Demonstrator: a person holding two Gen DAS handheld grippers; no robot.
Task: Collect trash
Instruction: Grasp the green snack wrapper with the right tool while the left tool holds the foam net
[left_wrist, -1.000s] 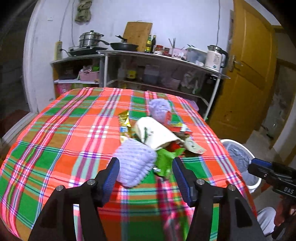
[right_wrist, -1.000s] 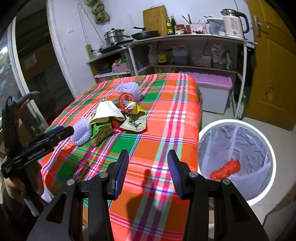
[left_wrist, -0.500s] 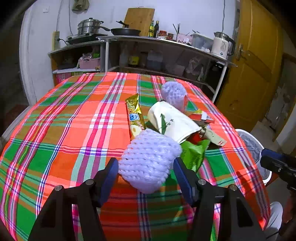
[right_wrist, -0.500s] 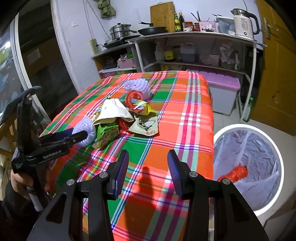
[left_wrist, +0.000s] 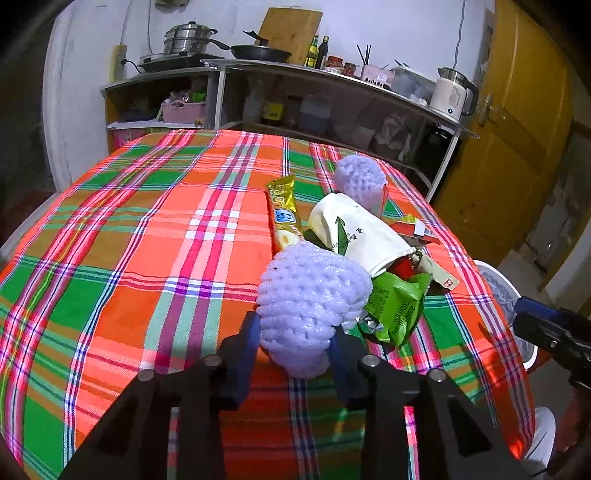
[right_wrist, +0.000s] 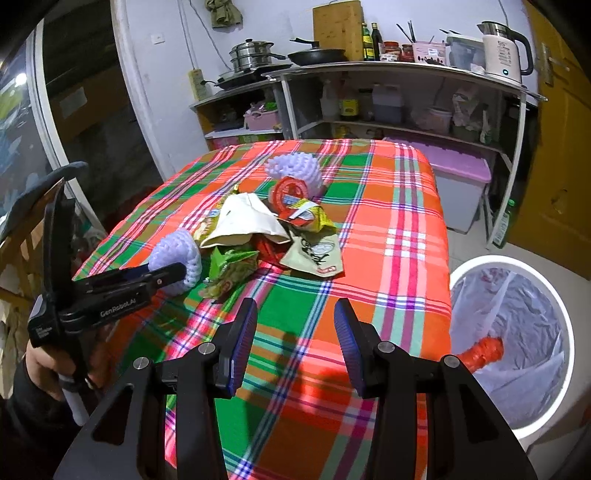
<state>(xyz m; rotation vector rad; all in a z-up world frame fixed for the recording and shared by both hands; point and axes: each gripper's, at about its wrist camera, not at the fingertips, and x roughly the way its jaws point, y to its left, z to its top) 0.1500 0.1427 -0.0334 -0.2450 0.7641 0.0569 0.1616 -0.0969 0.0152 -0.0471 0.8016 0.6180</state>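
Note:
My left gripper (left_wrist: 293, 332) is shut on a lavender foam fruit net (left_wrist: 310, 299) at the near end of a trash pile on the plaid table; it also shows in the right wrist view (right_wrist: 177, 254). Behind it lie a green wrapper (left_wrist: 397, 306), a cream paper bag (left_wrist: 358, 232), a yellow snack wrapper (left_wrist: 282, 214) and a second foam net (left_wrist: 360, 181). My right gripper (right_wrist: 295, 325) is open and empty above the table's near edge. A white trash bin (right_wrist: 517, 332) with a clear liner holds a red net.
The plaid tablecloth (right_wrist: 399, 206) covers the table. Kitchen shelves (right_wrist: 406, 96) with pots, bottles and a kettle stand behind. A purple-lidded box (right_wrist: 461, 177) sits under the shelf. A yellow door (left_wrist: 517, 147) is at the right.
My left gripper moved forward around the near foam net and closed on it. My right gripper drifted slightly closer to the table and stayed open.

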